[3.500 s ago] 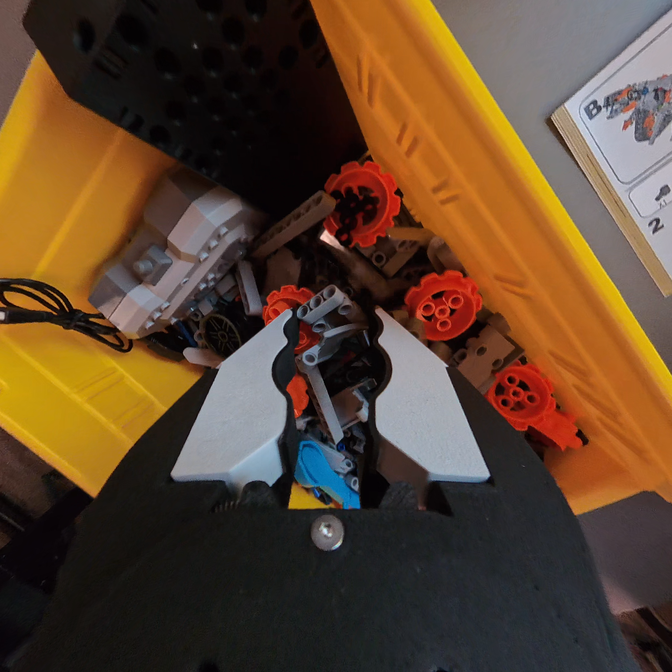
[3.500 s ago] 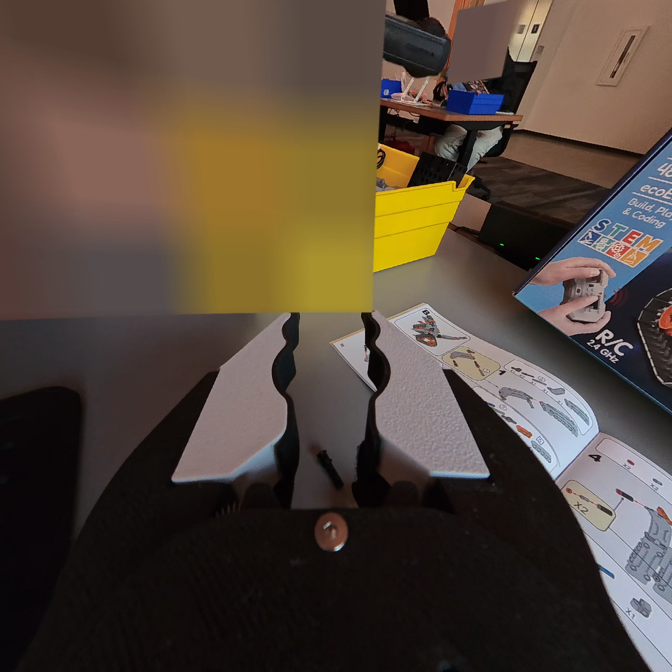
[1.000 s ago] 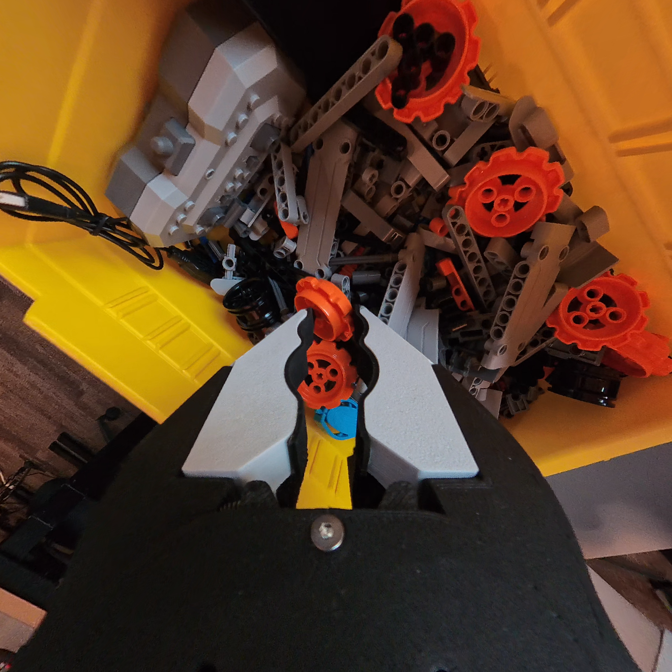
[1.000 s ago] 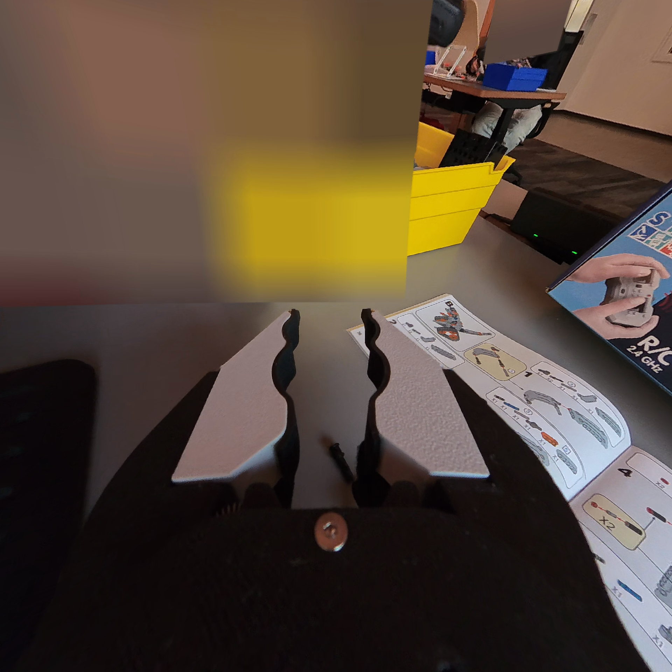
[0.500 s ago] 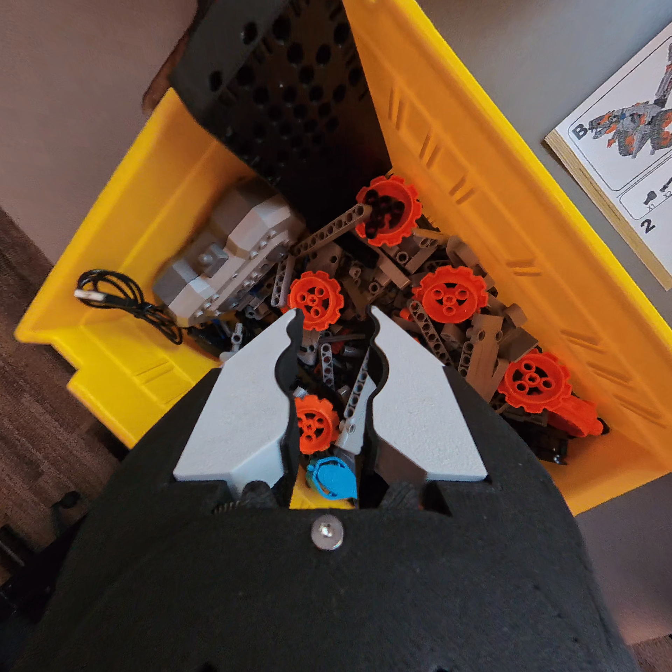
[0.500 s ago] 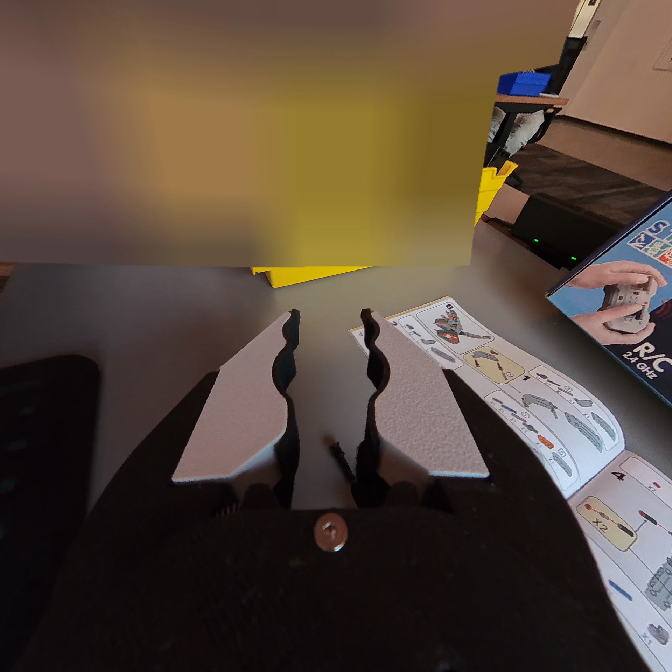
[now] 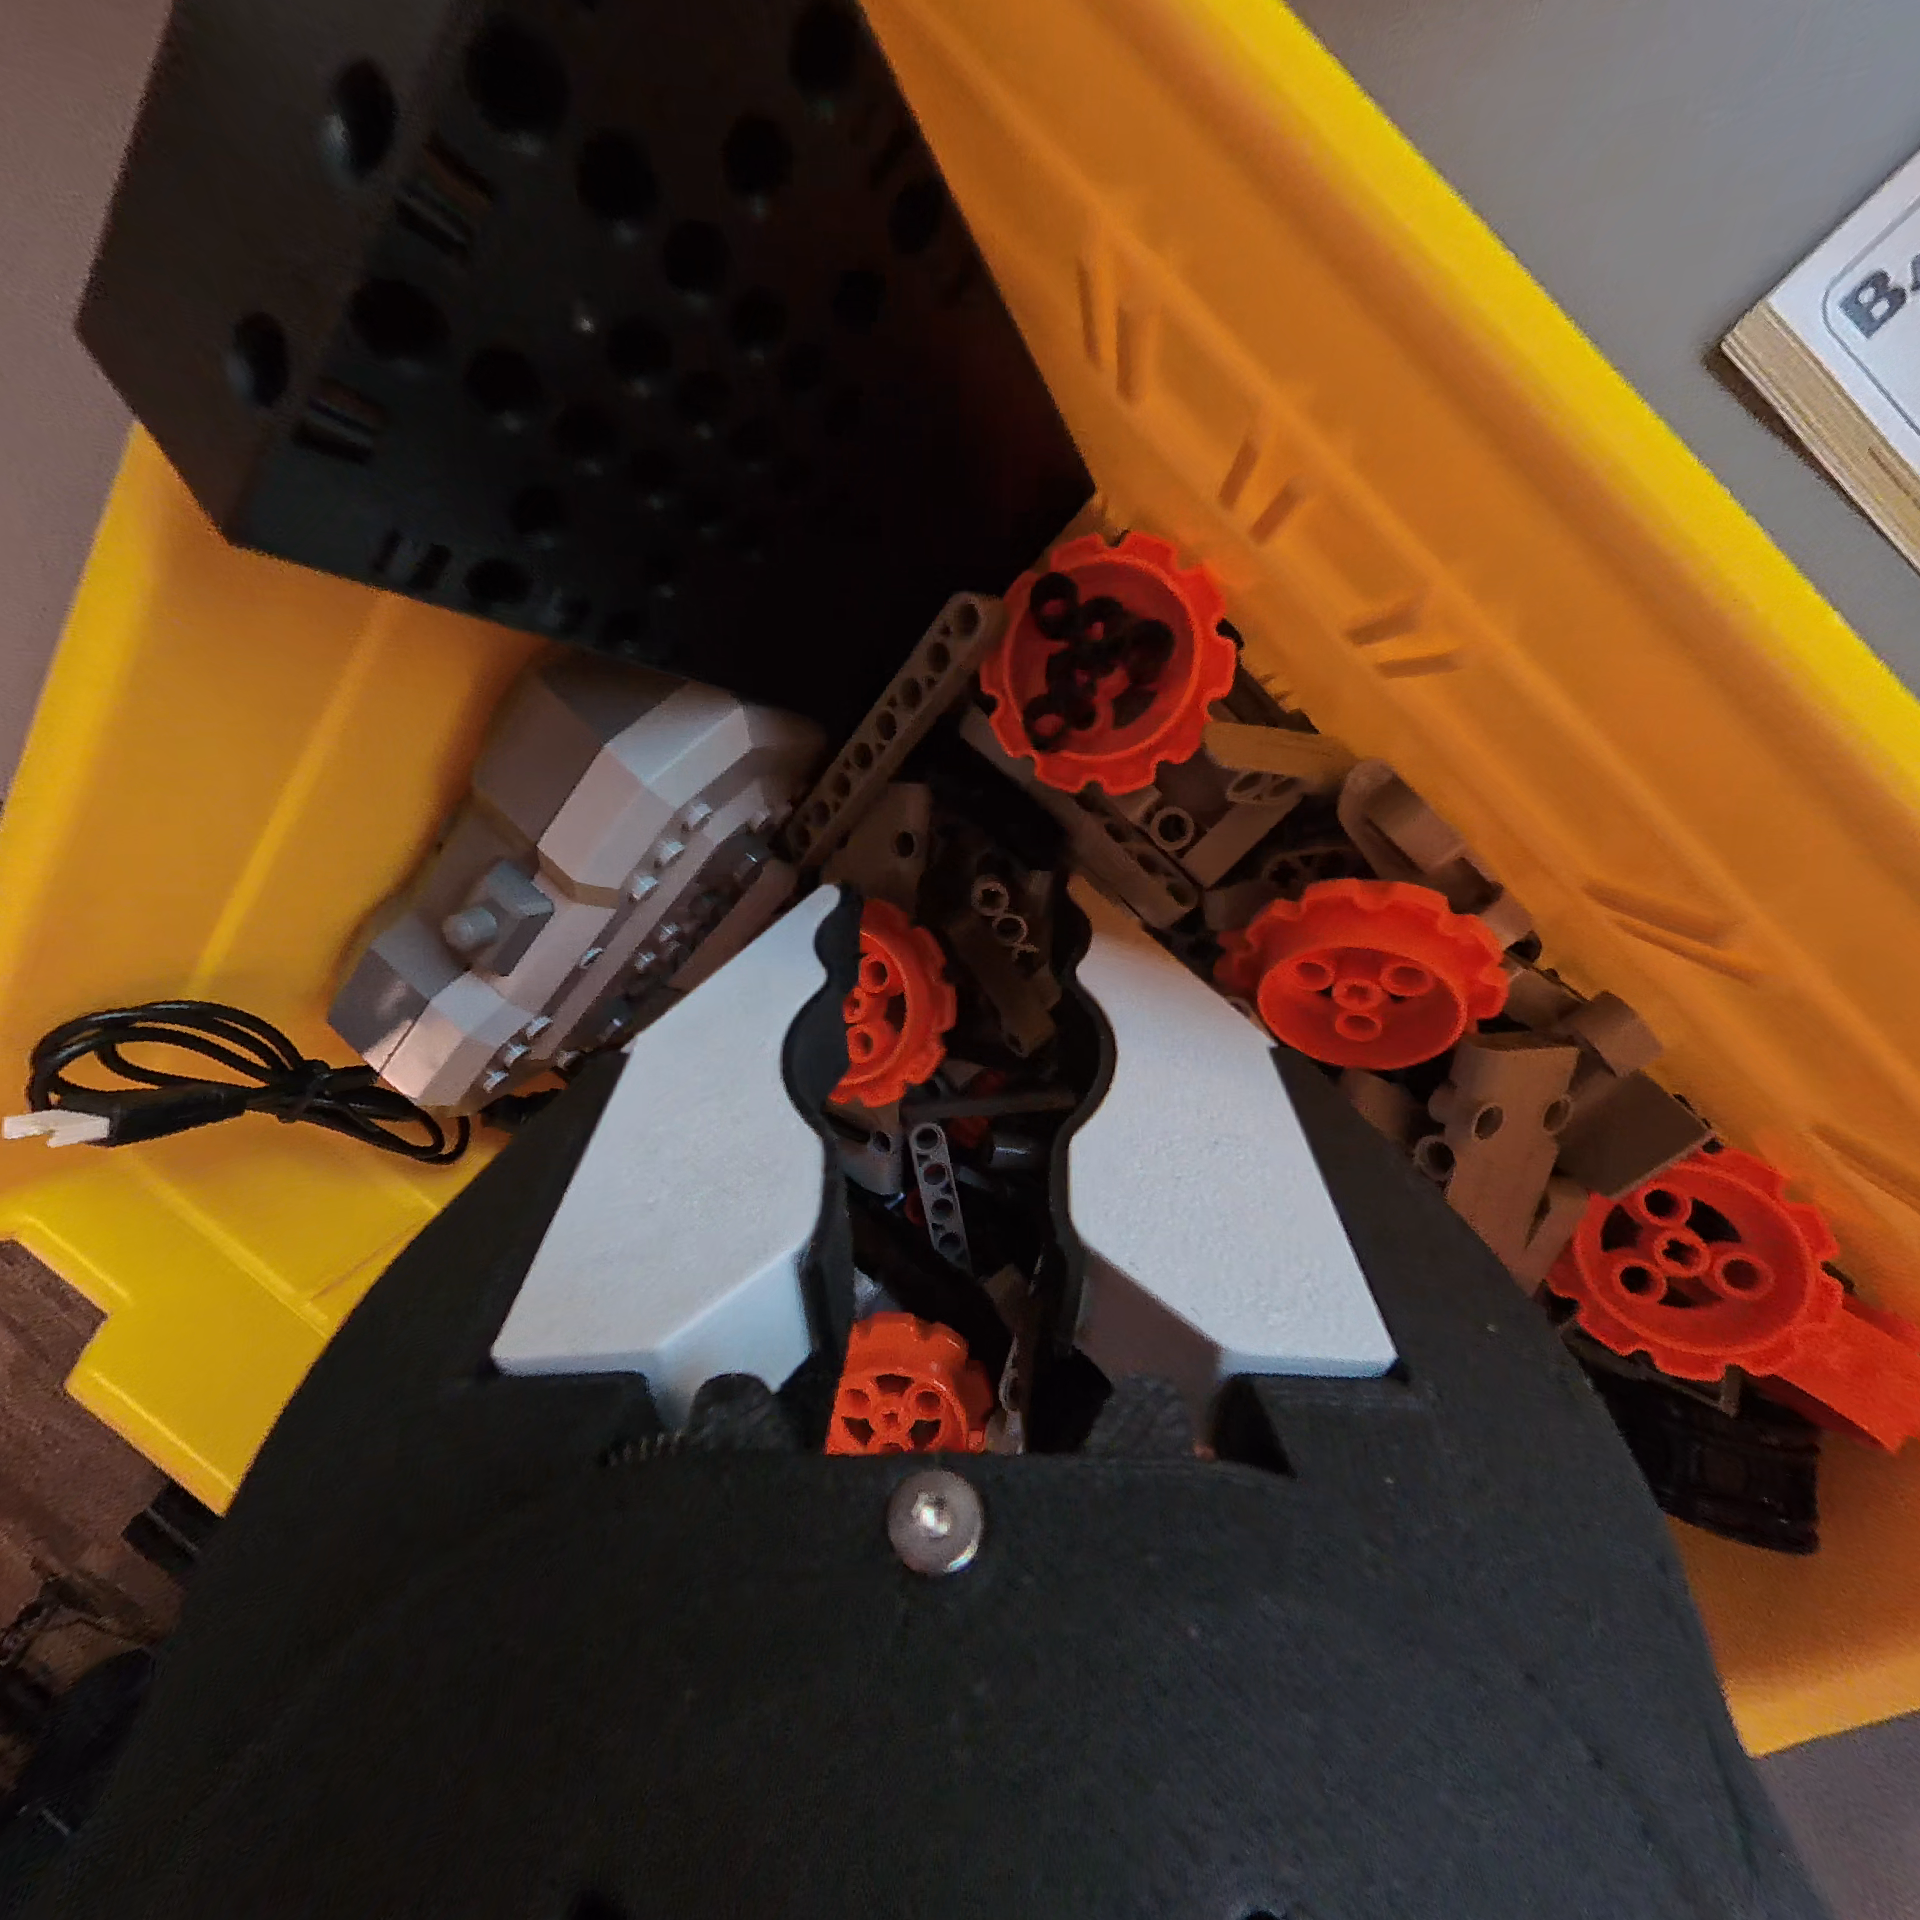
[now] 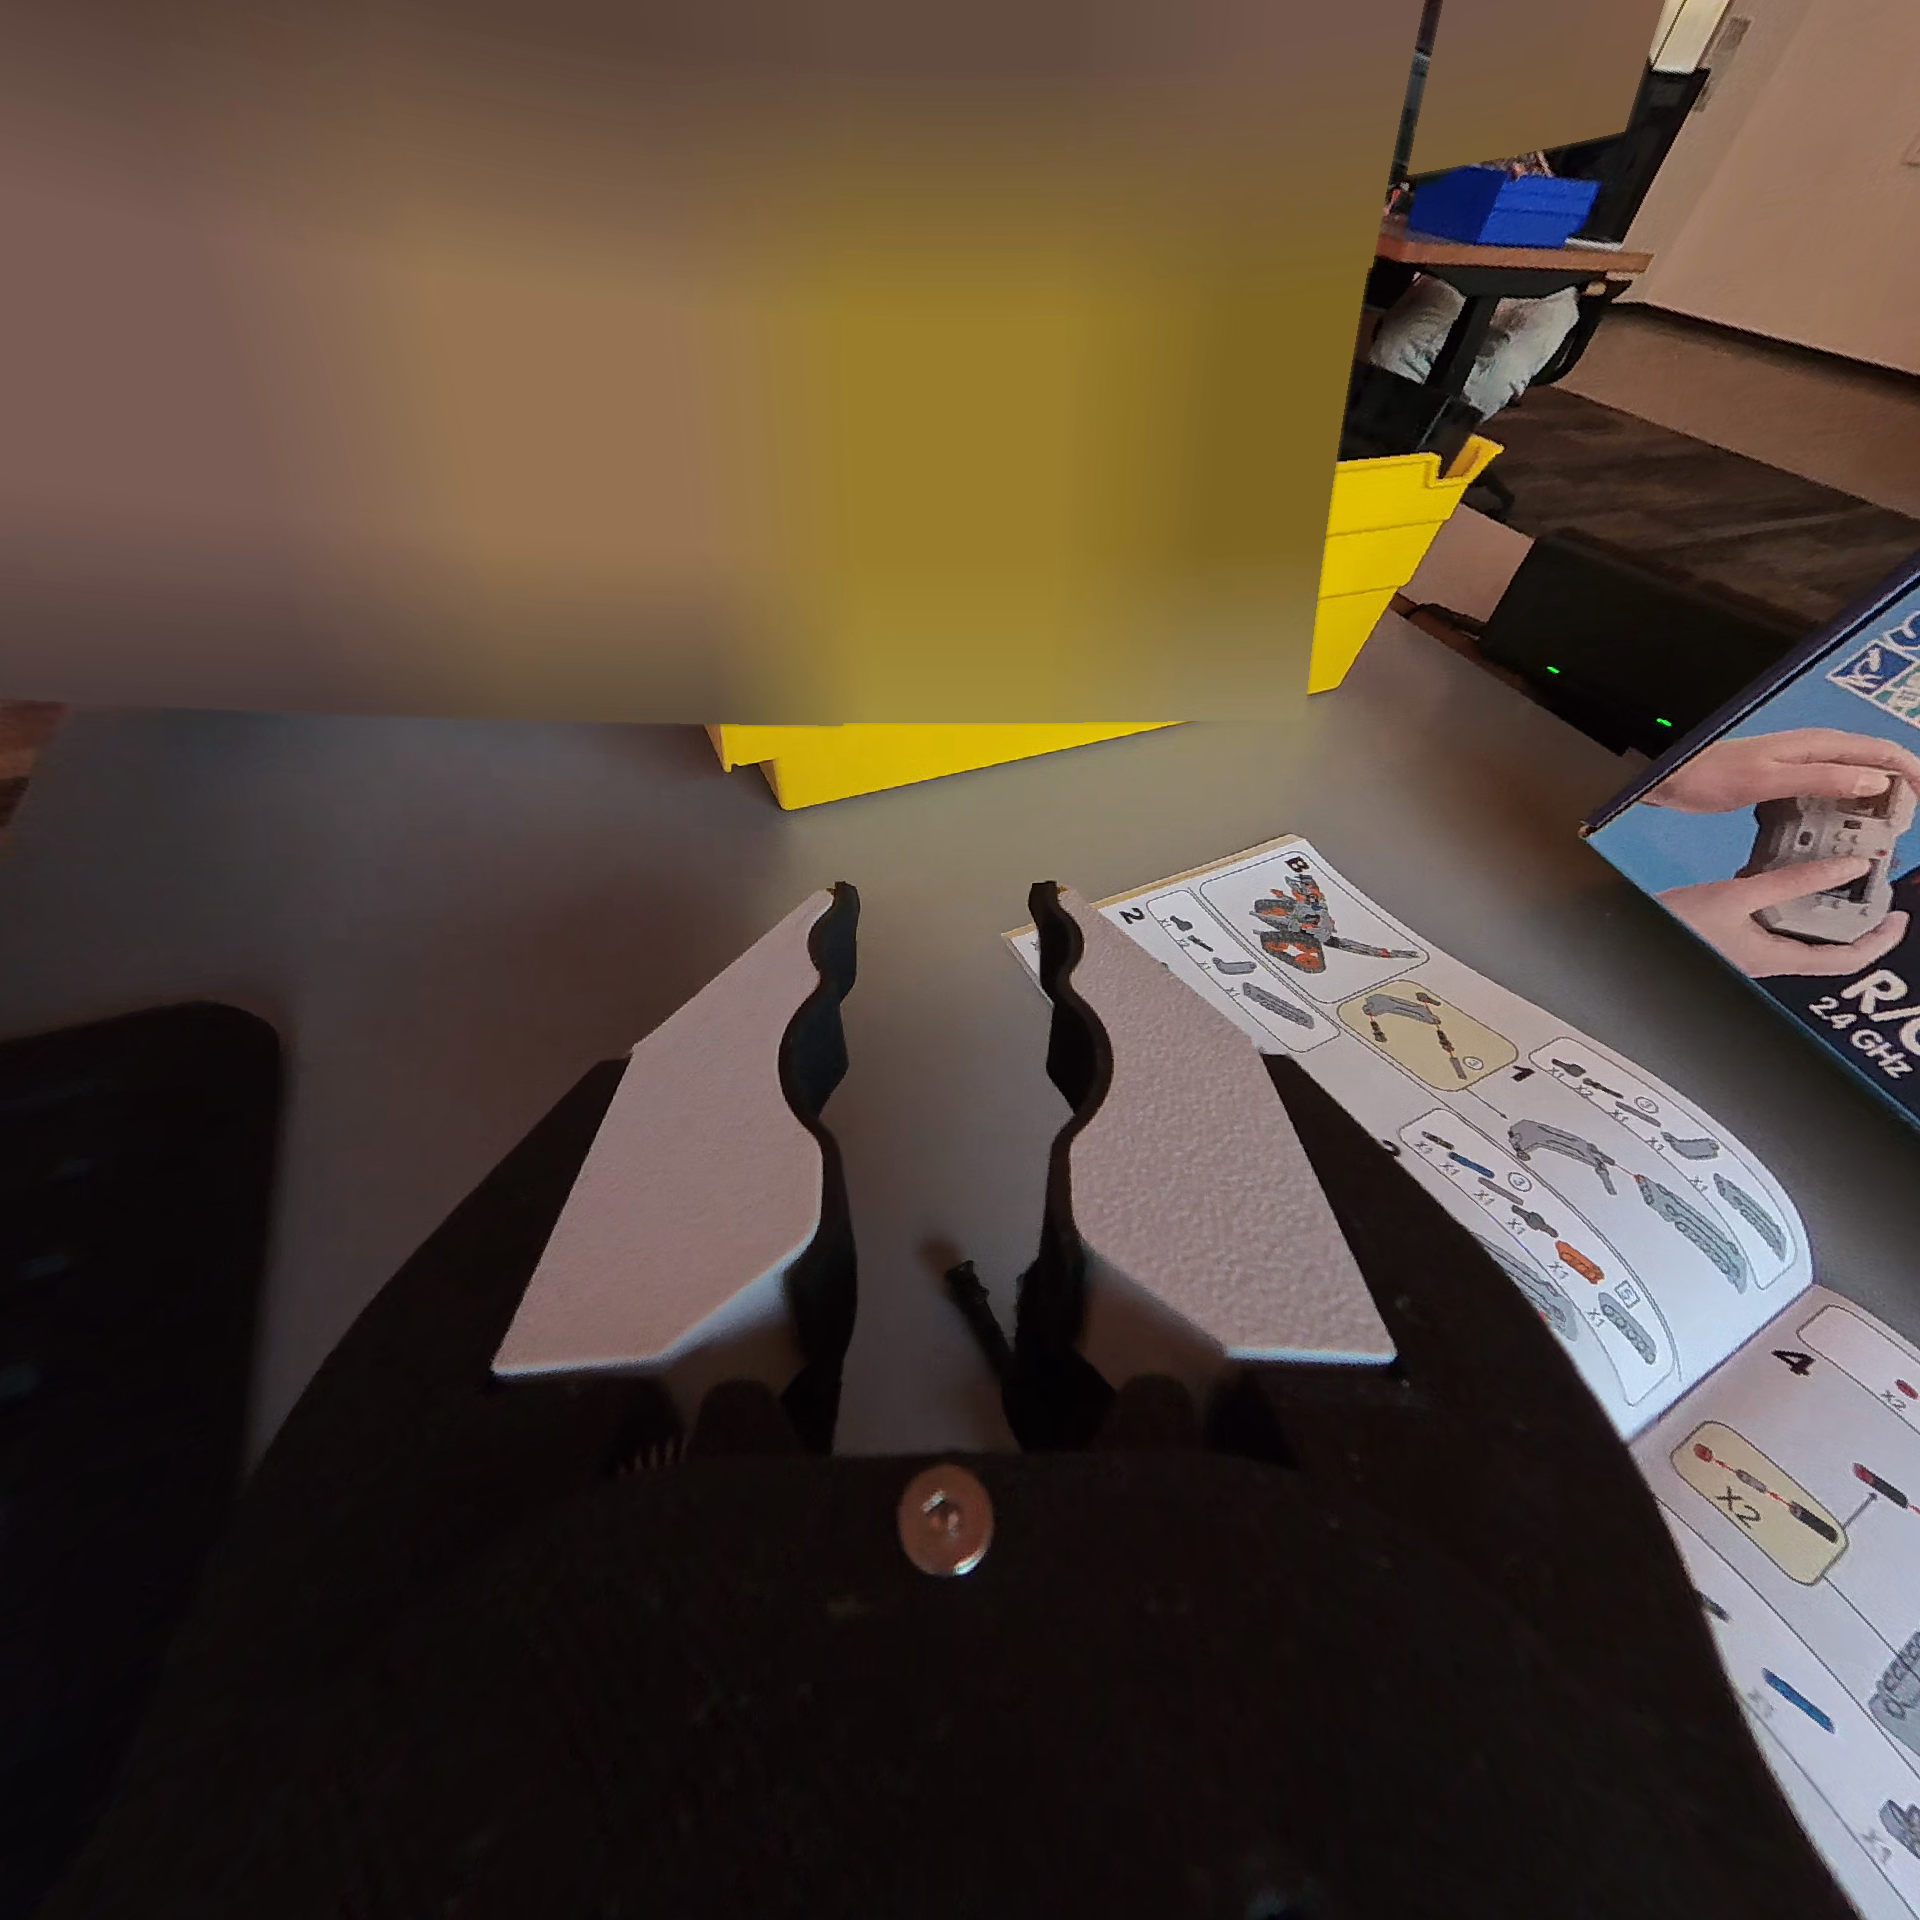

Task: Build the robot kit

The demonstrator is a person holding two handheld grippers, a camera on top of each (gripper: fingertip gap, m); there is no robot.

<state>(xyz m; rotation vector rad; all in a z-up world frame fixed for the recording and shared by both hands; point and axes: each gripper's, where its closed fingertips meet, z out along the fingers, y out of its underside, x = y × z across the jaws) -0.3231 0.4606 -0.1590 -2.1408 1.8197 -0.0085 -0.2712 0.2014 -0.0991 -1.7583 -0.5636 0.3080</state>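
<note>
Through the left wrist view I have the left gripper (image 7: 951, 914) hanging over a yellow bin (image 7: 1403, 436), its jaws spread with nothing between them, pointing down into a heap of grey and black building pieces (image 7: 1132, 831). Orange toothed wheels (image 7: 1361, 987) lie scattered through the heap; one small orange wheel (image 7: 894, 1003) shows just inside the left finger and another sits low in the gap near the gripper's body. A grey blocky controller-like unit (image 7: 582, 883) lies against the heap's left side, a coiled black cable (image 7: 208, 1081) rests on the bin floor beside it, and a black perforated block (image 7: 582, 312) leans in the bin's far end. Only this view sees into the bin. The right wrist view gives me the tabletop instead: the right gripper (image 8: 945, 904) sits low over the grey table (image 8: 416, 883), jaws parted and empty, with a small black pin (image 8: 977, 1304) lying on the table between the fingers, close to the right one. An open instruction booklet (image 8: 1455, 1122) lies just right of that gripper, a blue product box (image 8: 1787, 883) stands farther right, and the bin shows from outside as a yellow wall (image 8: 1361, 561) beyond; the booklet's corner also peeks into the left view.
</note>
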